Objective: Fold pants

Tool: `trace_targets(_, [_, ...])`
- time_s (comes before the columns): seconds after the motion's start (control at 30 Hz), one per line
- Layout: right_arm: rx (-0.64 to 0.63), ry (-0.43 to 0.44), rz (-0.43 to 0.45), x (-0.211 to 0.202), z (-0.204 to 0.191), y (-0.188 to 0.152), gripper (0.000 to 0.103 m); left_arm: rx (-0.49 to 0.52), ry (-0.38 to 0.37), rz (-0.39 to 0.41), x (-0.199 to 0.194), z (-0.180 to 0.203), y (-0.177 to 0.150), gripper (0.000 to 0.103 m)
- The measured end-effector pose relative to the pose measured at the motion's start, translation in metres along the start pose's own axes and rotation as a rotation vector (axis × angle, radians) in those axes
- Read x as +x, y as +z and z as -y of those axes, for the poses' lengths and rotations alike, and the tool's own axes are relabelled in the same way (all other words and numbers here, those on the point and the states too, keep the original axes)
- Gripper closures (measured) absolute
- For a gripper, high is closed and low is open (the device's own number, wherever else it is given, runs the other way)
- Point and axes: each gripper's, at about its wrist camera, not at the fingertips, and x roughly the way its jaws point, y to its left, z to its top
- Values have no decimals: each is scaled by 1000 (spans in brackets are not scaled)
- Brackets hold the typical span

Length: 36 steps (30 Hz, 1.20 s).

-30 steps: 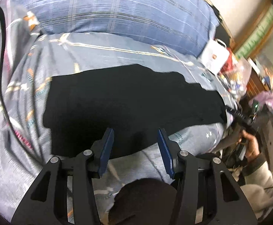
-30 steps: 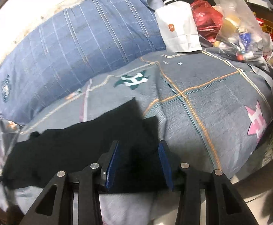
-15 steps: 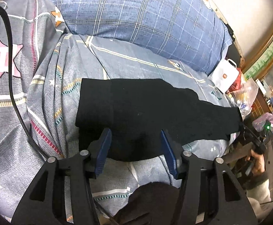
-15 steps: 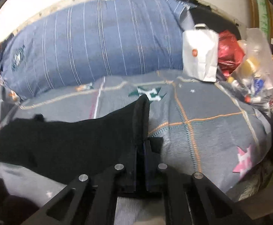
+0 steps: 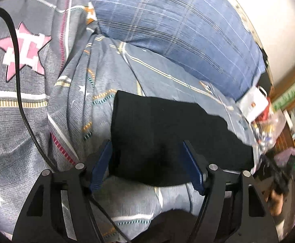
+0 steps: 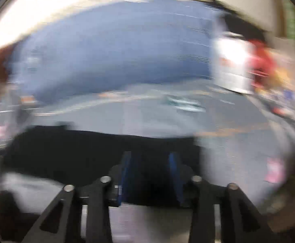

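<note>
One pair of black pants (image 5: 167,135) lay folded lengthwise on the grey patterned bedspread (image 5: 36,131), before one blue plaid bolster (image 5: 177,32); the left gripper (image 5: 147,166) had just widened its jaws, its pads standing clear of the cloth, apparently poised over the near edge; the right gripper (image 6: 150,172), clamped half a second earlier, had reopened, blurred, nothing visibly pinched; two grippers, both released; a fresh fold probably awaited.

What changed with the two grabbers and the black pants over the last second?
The right gripper clamped shut on the pants' end, then its jaws have just been opening, cloth still between them. The left gripper's jaws have just been opening wider, over the pants' near edge. The pants stay flat on the bedspread.
</note>
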Motion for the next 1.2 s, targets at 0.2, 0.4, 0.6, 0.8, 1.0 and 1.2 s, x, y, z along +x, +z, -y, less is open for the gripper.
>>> trace_targets(0.2, [-388, 362, -109, 66, -143, 2, 64, 23, 12, 9, 12, 8, 6, 33])
trace_targets(0.4, [-683, 394, -198, 119, -200, -9, 64, 60, 17, 19, 24, 15, 10, 33])
trace_targets(0.6, [-668, 360, -225, 142, -199, -3, 97, 94, 3, 25, 29, 23, 10, 47])
trace_targets(0.8, [-600, 439, -191, 104, -197, 14, 97, 219, -33, 71, -4, 49, 4, 78])
trace_targets(1.0, [-624, 451, -257, 110, -204, -11, 97, 188, 47, 21, 7, 28, -16, 78])
trace_targets(1.2, [-579, 459, -327, 120, -195, -13, 91, 150, 63, 36, -5, 26, -17, 78])
